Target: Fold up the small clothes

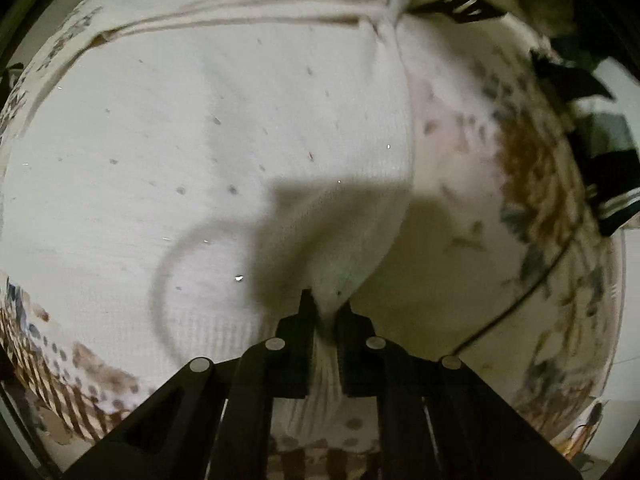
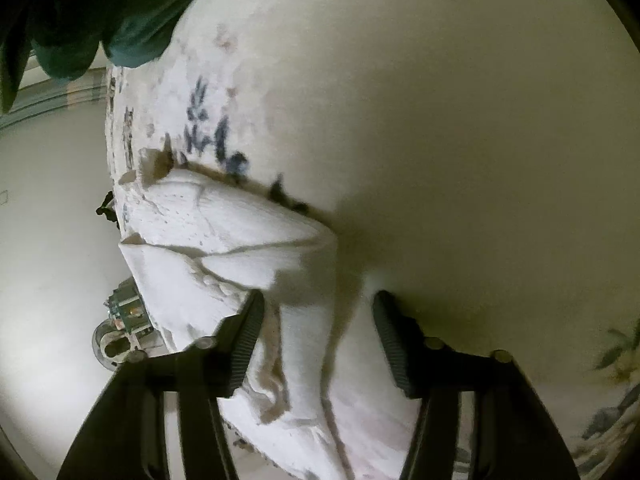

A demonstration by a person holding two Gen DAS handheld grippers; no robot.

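A white knit garment (image 1: 200, 140) with small dark specks lies spread on a patterned cloth surface (image 1: 460, 168). My left gripper (image 1: 326, 300) points down at the garment's near edge and is shut on a bunched fold of it. In the right wrist view the same white garment (image 2: 224, 232) lies folded in layers near the surface's edge. My right gripper (image 2: 318, 298) stands open over it. A fold of the fabric runs between the two fingers, and the pads (image 2: 248, 332) do not press on it.
Dark green and black clothes (image 1: 600, 152) are piled at the far right, and a dark green cloth (image 2: 100, 8) hangs at the upper left. A thin black cable (image 1: 520, 300) crosses the surface. Pale floor (image 2: 48, 200) and a small device (image 2: 124, 312) lie beyond the edge.
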